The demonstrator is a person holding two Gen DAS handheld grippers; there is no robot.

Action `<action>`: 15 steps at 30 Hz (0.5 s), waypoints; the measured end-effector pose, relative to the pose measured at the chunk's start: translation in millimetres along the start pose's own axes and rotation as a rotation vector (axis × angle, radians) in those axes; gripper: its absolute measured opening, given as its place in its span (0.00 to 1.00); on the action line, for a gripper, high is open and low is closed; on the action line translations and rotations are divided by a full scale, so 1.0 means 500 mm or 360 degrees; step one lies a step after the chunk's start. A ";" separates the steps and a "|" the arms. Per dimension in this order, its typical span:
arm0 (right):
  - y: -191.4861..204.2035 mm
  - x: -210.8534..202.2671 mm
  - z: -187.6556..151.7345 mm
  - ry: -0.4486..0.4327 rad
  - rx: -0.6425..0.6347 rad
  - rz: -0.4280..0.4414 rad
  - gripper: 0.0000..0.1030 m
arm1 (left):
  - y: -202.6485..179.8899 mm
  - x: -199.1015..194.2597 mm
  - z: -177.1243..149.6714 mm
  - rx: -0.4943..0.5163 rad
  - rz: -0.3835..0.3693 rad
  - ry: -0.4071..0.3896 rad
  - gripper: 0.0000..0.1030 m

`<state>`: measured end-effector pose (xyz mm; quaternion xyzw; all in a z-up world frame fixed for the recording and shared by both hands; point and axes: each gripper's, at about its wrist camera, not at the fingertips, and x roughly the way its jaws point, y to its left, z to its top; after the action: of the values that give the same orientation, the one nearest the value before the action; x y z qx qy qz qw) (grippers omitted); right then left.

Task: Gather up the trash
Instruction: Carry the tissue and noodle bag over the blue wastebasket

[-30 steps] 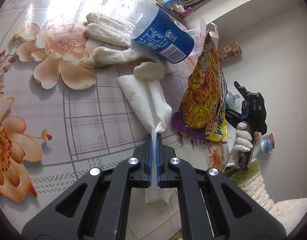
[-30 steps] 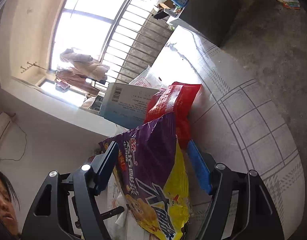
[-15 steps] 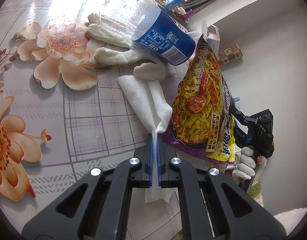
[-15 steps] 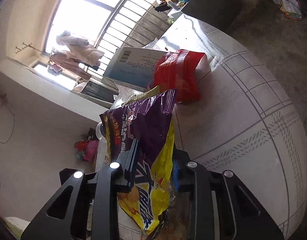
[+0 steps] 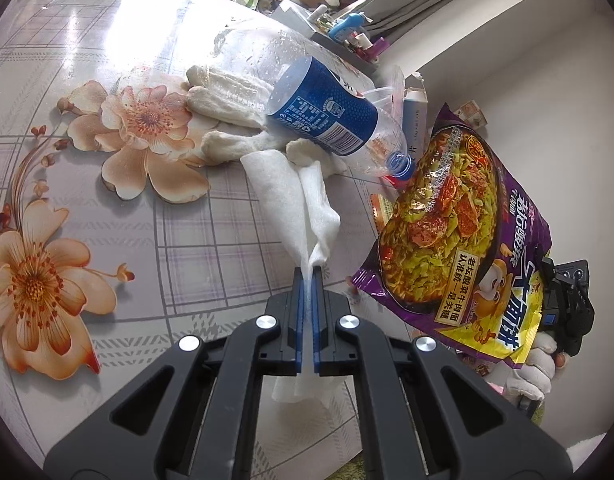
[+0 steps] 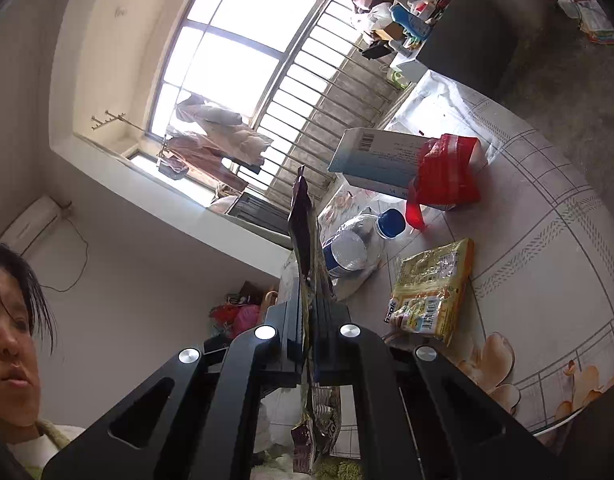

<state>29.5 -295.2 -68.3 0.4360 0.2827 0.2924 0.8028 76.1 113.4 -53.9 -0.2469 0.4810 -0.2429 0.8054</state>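
Presently, step in hand: two pieces of trash are gripped at once, one in each claw, and both appear lifted partly clear of the table [image 5: 107,232].
Left gripper [image 5: 307,280]: jaws together, clamped on the white tissue [image 5: 295,196]; the tissue's far end reaches toward the white glove [image 5: 231,104] under the bottle.
Right gripper [image 6: 307,300]: its jaws have just been closing and now pinch the purple noodle packet [image 5: 455,236], which stands on edge between the pads in the right wrist view.
Gloved hand [image 5: 535,364]: seen in the left wrist view holding the right tool beyond the table edge.
Trash not yet taken: plastic bottle [image 5: 323,116] lying on the glove; yellow snack packet [image 6: 431,288], red wrapper [image 6: 447,176] and white carton [image 6: 379,156] on the table.
Bin: none in view in either picture.
Next move, as a judgement: carry both pieces to wherever the trash goes, keeping both grips firm, since the thin tissue and the slick packet could slip; then come back for the bottle.
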 end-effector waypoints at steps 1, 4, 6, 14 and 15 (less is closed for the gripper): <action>0.011 -0.010 0.000 -0.0018 -0.0010 0.0017 0.04 | -0.005 -0.010 0.000 0.0009 -0.0006 -0.0012 0.02; 0.040 -0.043 0.003 -0.0088 -0.0038 0.0054 0.04 | -0.021 -0.038 0.004 0.0026 -0.0045 -0.0032 0.02; 0.060 -0.066 0.007 -0.0149 -0.0070 0.0070 0.04 | -0.036 -0.053 0.010 0.0058 -0.0056 -0.0043 0.02; 0.090 -0.178 0.012 -0.0447 -0.0145 0.0094 0.04 | -0.161 -0.073 0.056 0.0281 -0.0172 -0.0048 0.02; 0.089 -0.193 0.013 -0.0475 -0.0146 0.0093 0.04 | -0.182 -0.069 0.060 0.0314 -0.0195 -0.0045 0.02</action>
<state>-40.1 -347.9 -7.6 0.4454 0.1337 0.2602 0.8462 74.6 70.8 38.7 -0.1988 0.4275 -0.3344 0.8161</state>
